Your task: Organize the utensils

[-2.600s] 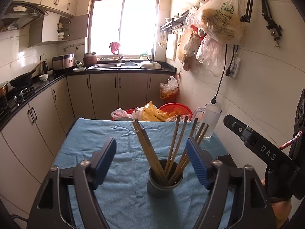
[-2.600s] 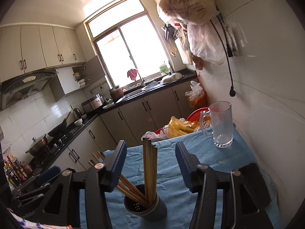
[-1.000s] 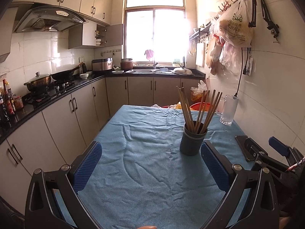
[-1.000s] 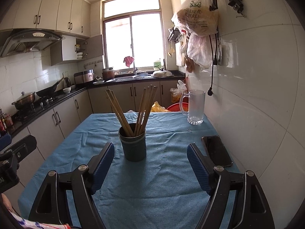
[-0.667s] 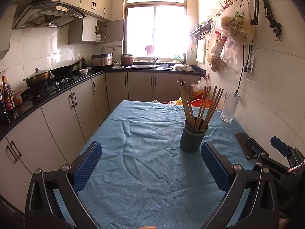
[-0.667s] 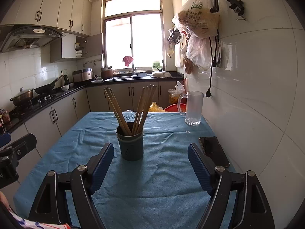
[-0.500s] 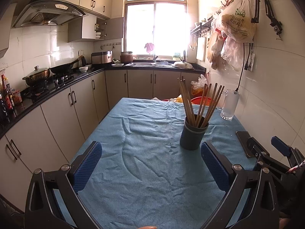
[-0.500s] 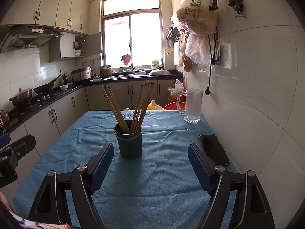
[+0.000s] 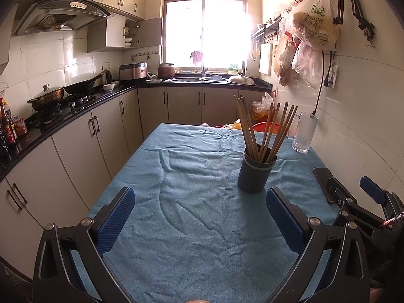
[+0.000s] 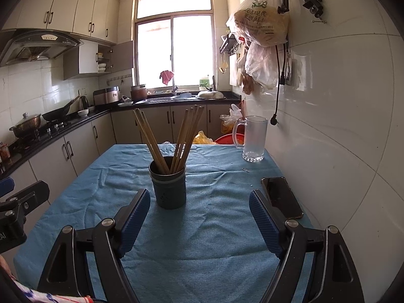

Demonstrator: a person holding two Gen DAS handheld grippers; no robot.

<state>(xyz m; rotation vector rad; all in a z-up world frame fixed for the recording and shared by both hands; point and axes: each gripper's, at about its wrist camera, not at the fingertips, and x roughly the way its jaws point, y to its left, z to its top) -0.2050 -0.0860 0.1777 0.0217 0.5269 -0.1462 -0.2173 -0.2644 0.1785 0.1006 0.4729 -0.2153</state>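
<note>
Both my claws hang released: left gripper [image 9: 200,213], right gripper [image 10: 199,212]. The wooden chopsticks [image 10: 174,142] splay in two leaning bunches from a dark holder [image 10: 168,185] mid-table on the blue cloth [image 10: 202,240]. A careless nudge could tip it, I judge, top-heavy as it looks.
</note>
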